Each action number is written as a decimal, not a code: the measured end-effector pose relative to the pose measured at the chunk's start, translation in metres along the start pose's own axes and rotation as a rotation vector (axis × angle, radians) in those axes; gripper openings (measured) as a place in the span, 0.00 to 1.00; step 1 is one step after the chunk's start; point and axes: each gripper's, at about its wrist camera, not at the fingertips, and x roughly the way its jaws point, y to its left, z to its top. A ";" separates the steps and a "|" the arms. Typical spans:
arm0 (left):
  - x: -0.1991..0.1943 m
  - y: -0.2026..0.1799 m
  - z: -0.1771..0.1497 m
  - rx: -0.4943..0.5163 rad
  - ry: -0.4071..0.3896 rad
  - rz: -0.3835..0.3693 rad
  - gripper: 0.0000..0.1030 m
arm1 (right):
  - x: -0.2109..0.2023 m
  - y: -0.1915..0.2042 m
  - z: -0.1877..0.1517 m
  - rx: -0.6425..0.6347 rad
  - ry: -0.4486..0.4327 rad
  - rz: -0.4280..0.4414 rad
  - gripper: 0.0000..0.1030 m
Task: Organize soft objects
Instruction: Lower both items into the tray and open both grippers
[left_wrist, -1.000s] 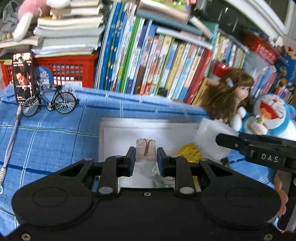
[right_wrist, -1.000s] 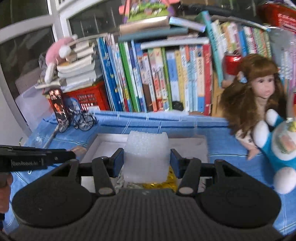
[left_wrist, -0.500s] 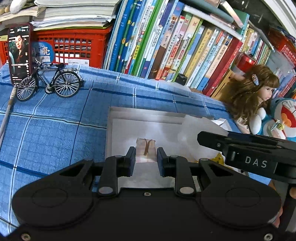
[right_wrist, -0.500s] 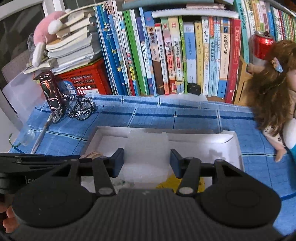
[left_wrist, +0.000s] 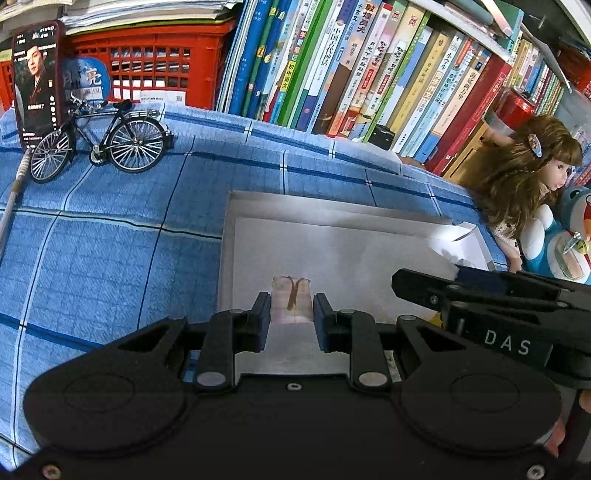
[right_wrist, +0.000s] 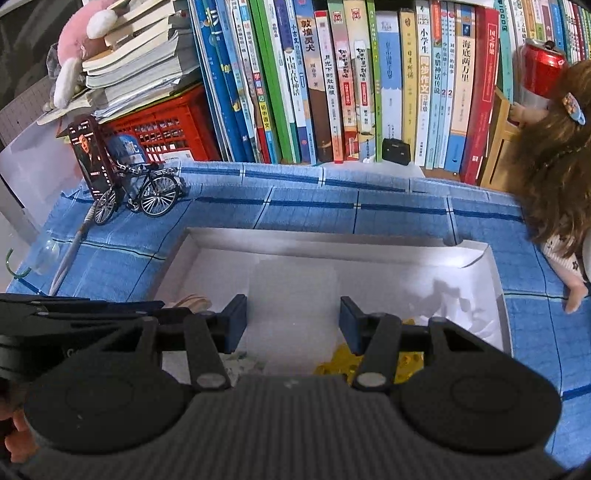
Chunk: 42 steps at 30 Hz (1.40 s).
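My left gripper (left_wrist: 291, 308) is shut on a small pale soft block with a brown mark (left_wrist: 290, 298), held low over the white tray (left_wrist: 332, 210). My right gripper (right_wrist: 293, 314) is shut on a white foam block (right_wrist: 293, 291), also over the white tray (right_wrist: 314, 242). The right gripper's side shows in the left wrist view (left_wrist: 480, 295). The left gripper's side shows in the right wrist view (right_wrist: 74, 314). A yellow soft thing (right_wrist: 340, 360) lies in the tray under the right gripper.
A blue checked cloth (left_wrist: 92, 240) covers the table. A toy bicycle (left_wrist: 99, 142), a phone (left_wrist: 37, 79) and a red crate (left_wrist: 155, 70) stand at back left. Books (right_wrist: 351, 81) line the back. A doll (left_wrist: 528, 173) and a blue plush (left_wrist: 572, 240) sit right.
Both grippers have moved down and forward over the tray, each still holding its block. The views tilted down, so the tray floor looks larger.
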 end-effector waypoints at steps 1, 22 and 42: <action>0.001 0.000 0.000 0.001 0.002 0.000 0.23 | 0.001 0.000 0.000 0.001 0.003 0.002 0.55; 0.011 0.003 0.002 -0.022 0.037 -0.005 0.23 | 0.007 0.002 0.000 0.003 0.027 0.019 0.59; -0.042 -0.009 -0.006 0.033 -0.058 -0.008 0.45 | -0.032 0.003 -0.004 -0.011 -0.033 0.015 0.72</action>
